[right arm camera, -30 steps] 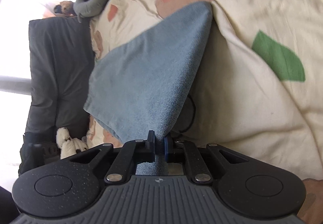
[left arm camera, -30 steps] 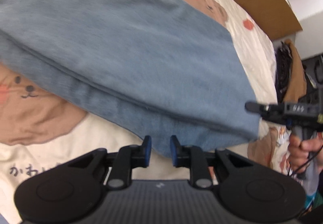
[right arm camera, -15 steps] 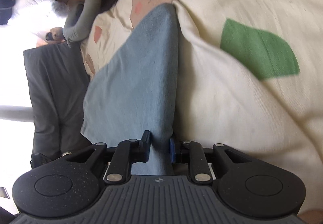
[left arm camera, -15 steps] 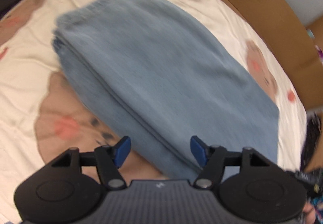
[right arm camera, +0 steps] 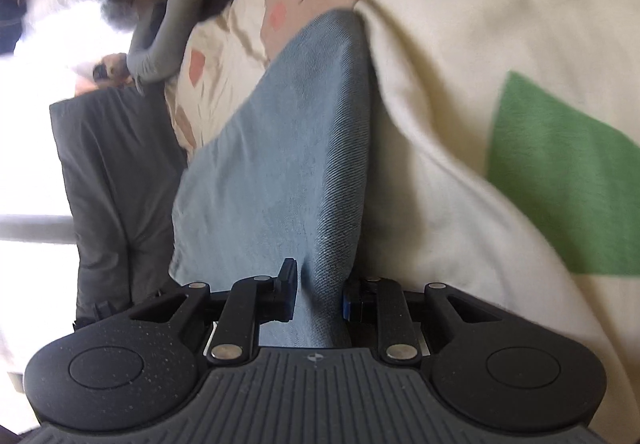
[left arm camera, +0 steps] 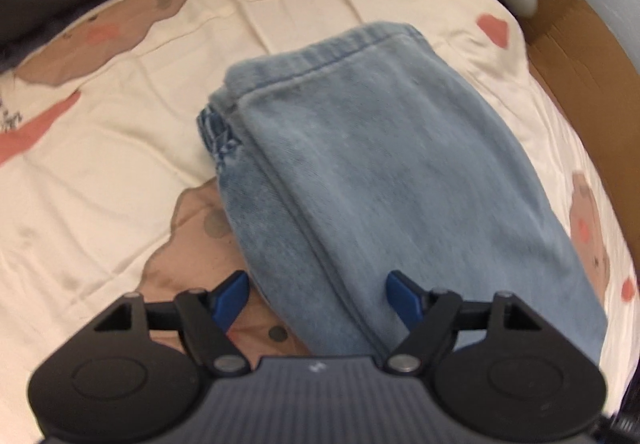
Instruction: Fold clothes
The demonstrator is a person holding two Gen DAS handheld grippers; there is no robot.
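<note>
Left wrist view: the left gripper (left arm camera: 318, 294) is opening wide, its blue pads clear of the folded light-blue denim trousers (left arm camera: 372, 172) on the cream bear-print bedsheet (left arm camera: 100, 164). The trousers' long axis runs from the gripper diagonally away, hem farthest.

Right wrist view: the right gripper (right arm camera: 318, 294), narrowly parted, pinches a fold of the denim (right arm camera: 280, 164), which stretches straight ahead over the sheet (right arm camera: 460, 44).

1 folded jeans (left arm camera: 384, 172), 1 bedsheet (left arm camera: 100, 172), 2 tongs (left arm camera: 318, 294) (right arm camera: 318, 294), 1 cardboard box (left arm camera: 580, 56)
</note>
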